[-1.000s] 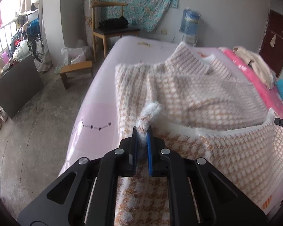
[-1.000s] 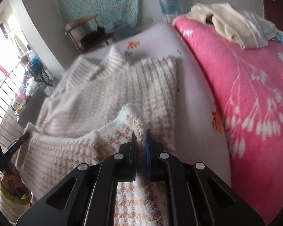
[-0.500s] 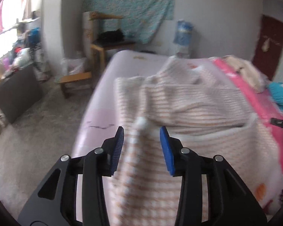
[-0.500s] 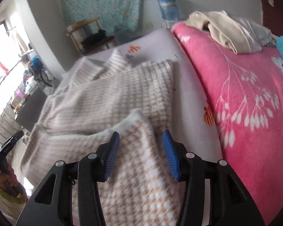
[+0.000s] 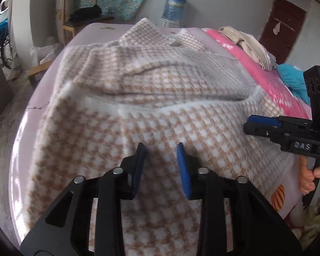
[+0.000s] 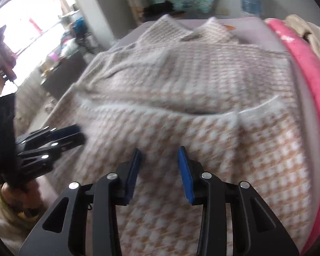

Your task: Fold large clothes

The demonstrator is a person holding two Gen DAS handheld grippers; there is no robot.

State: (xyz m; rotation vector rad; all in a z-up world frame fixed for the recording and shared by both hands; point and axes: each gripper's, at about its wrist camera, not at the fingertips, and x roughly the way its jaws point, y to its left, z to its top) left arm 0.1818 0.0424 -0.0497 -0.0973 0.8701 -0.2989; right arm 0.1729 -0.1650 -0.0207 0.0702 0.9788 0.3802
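Left claw (image 5: 160, 147): jaws spread wide, nothing between the blue pads (image 5: 183, 170), released, hanging just above the near part of the sweater (image 5: 160, 98). Cannot tell if the tips brush the knit. Right claw (image 6: 160, 150): same, jaws wide apart, empty, over the near half of the sweater. In the left wrist view the right claw shows at the right edge, side-on, a hand (image 5: 313, 177) on its handle; in the right wrist view the left claw shows at the left edge, low, beside the sweater's left border.

Versus one second ago: both claws were then pinched on the fuzzy white hem, holding it lifted. Half a second ago jaws had already parted and the hem had dropped. Now both claws sit further back and the folded flap lies flat, white hem running across the middle of the garment.

Sweater: tan-and-white checked knit, spread on the pale lilac bed (image 5: 32, 128), bottom half folded up over the body, collar at the far end. Right wrist view is motion-blurred.

Pink blanket (image 5: 273, 85) runs along the bed's right side, touching the sweater's right edge, with a beige pile of clothes (image 5: 245, 42) and something teal lying on it. Water jug (image 5: 173, 6) stands past the bed's far end. Wooden chair (image 5: 79, 10) at far left carries a black bag (image 5: 85, 13) on its seat.
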